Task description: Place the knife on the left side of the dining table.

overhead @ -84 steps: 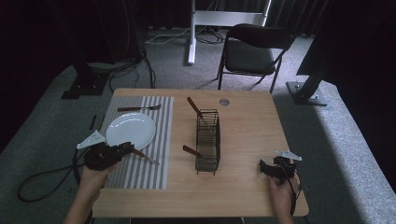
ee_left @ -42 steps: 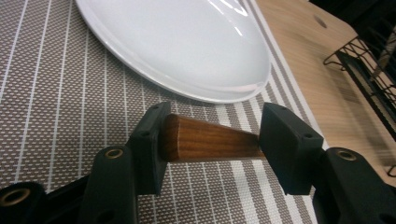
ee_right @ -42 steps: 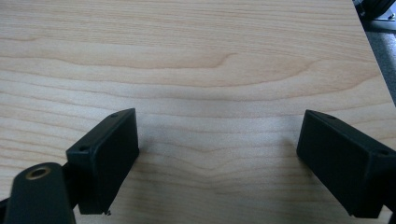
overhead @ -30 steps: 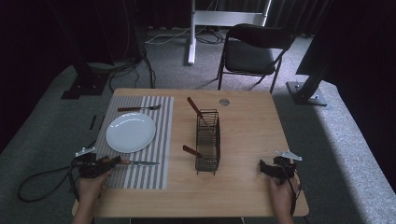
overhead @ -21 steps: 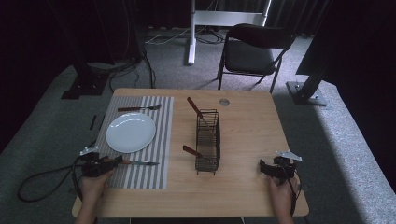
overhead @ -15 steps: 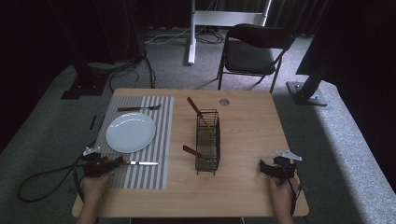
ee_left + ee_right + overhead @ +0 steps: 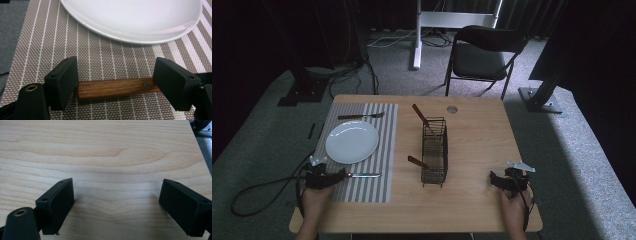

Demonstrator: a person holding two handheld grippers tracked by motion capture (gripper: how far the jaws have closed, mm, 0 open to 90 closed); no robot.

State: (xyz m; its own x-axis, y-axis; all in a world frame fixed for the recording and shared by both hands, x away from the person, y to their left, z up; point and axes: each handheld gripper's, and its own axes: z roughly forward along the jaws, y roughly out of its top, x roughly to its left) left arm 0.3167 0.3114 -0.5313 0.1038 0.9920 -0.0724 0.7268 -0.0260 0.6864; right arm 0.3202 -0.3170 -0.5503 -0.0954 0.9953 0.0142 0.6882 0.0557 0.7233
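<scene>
My left tongs (image 7: 115, 86) have just been opening and stand wide around the knife's (image 7: 116, 88) wooden handle on the striped mat (image 7: 105, 57) below the plate (image 7: 135, 20), while my right tongs (image 7: 116, 206) hover wide over bare table (image 7: 105, 150).

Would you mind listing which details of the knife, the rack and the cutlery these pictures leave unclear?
- Knife: in the left gripper view its blade is hidden behind a pad of the left claw.
- Wire rack: in the high view, the working ends of the two wooden-handled utensils are hidden inside it.
- Fork: in the high view, too small to count the tines.
</scene>
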